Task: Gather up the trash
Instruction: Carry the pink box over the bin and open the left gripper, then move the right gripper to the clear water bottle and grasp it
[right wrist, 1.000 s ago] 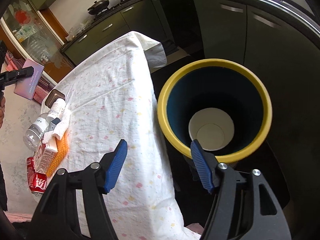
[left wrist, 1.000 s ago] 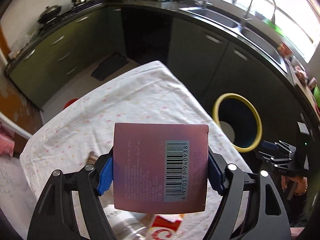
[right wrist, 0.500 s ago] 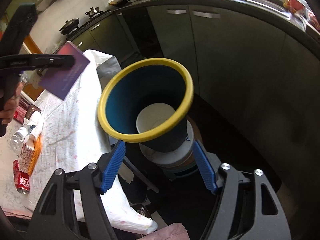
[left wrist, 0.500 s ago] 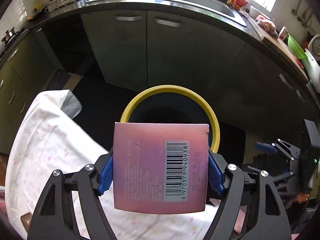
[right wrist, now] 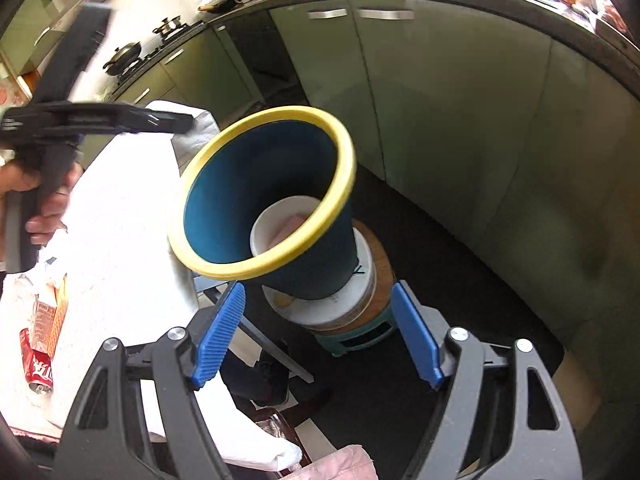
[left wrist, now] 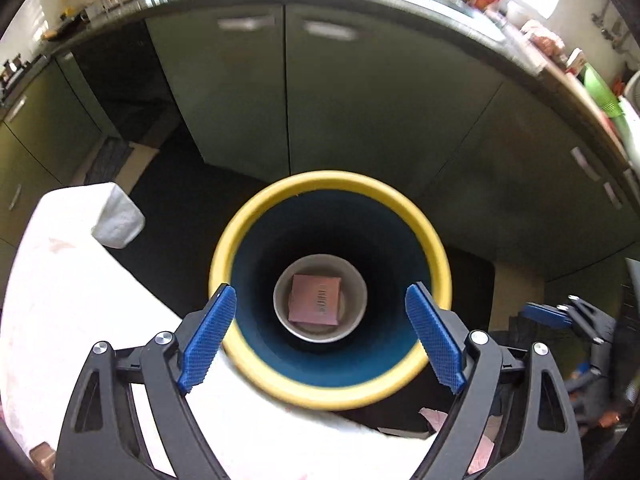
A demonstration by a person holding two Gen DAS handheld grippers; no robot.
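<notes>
Pink box [left wrist: 316,299] dropped into bin [left wrist: 256,216]; both jaws opening, empty; table [left wrist: 80,280] beside, blurred.

Left wrist view looks steeply down from directly above into the yellow-rimmed blue plastic bin [left wrist: 330,394], close. Right wrist view faces the same bin [right wrist: 224,204] obliquely from one side, near. Both share the white cloth-covered table [left wrist: 72,280] [right wrist: 120,232].

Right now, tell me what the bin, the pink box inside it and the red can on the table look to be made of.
Bin: likely plastic, matte dark blue wall with a smooth yellow rim, no seams showing.
Pink box: looks like thin printed cardboard, flat faces, crisp edges, slight sheen.
Red can: probably aluminium, glossy printed side and a silvery end, though blurred.
</notes>
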